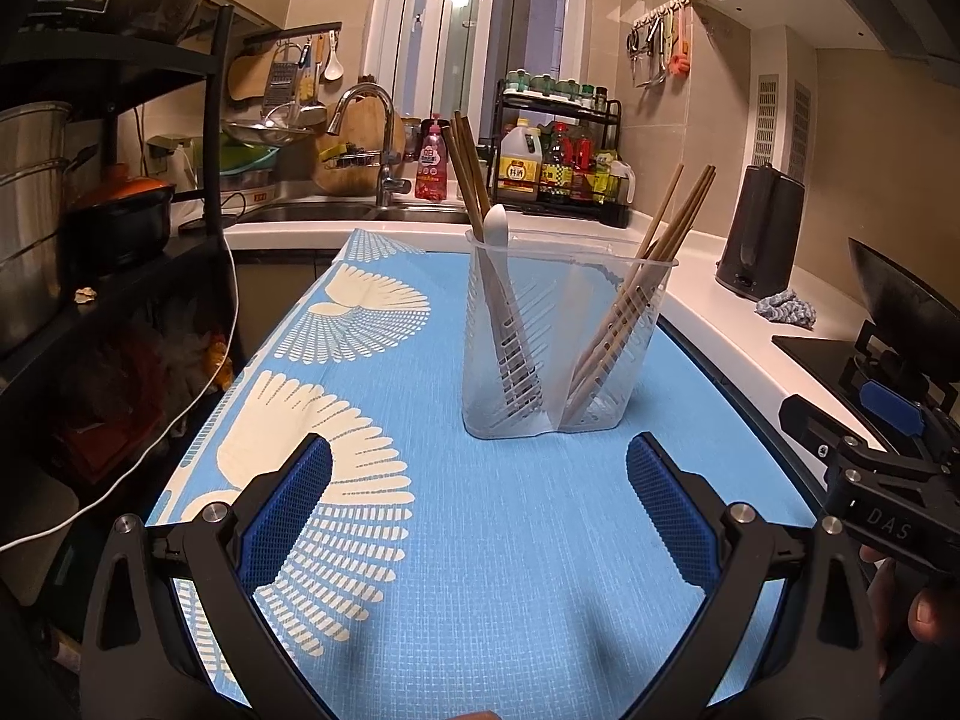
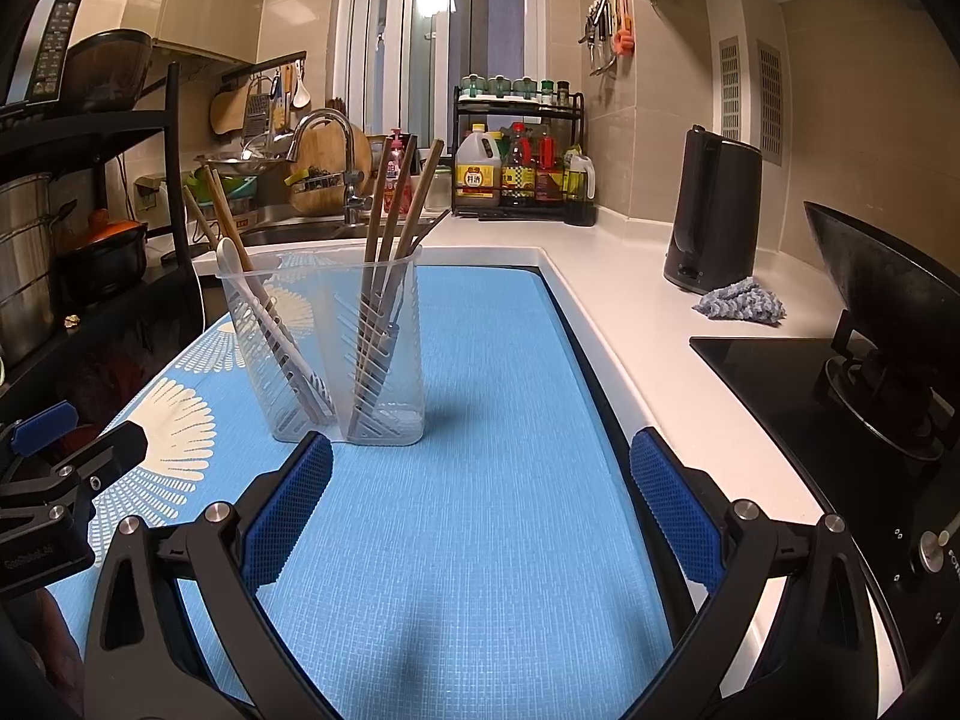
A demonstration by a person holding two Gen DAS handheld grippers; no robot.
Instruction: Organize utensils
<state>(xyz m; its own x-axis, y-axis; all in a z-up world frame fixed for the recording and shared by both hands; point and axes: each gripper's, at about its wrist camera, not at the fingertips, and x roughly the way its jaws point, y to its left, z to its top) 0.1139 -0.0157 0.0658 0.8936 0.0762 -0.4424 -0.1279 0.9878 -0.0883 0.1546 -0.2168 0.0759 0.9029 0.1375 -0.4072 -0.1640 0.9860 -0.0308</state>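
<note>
Holder [image 1: 564,336] stood upright on blue mat [image 1: 480,540], utensils already sorted.

Mat is laid on a white counter [image 2: 630,300] in a small kitchen; sink [image 1: 336,213], kettle [image 2: 714,210] and bottle rack [image 2: 522,156] are seen behind. Chopsticks [image 1: 630,300] are leaned up and right in one compartment; more chopsticks and a spoon [image 1: 498,252] are tilted in the other. Left gripper [image 1: 480,468] and right gripper [image 2: 480,468] are held wide open, empty, just short of the holder.

black two-finger grippers [image 1: 479,474] [image 2: 480,474], blue textured pads [image 1: 288,516], silver screws, white "das" lettering
</note>
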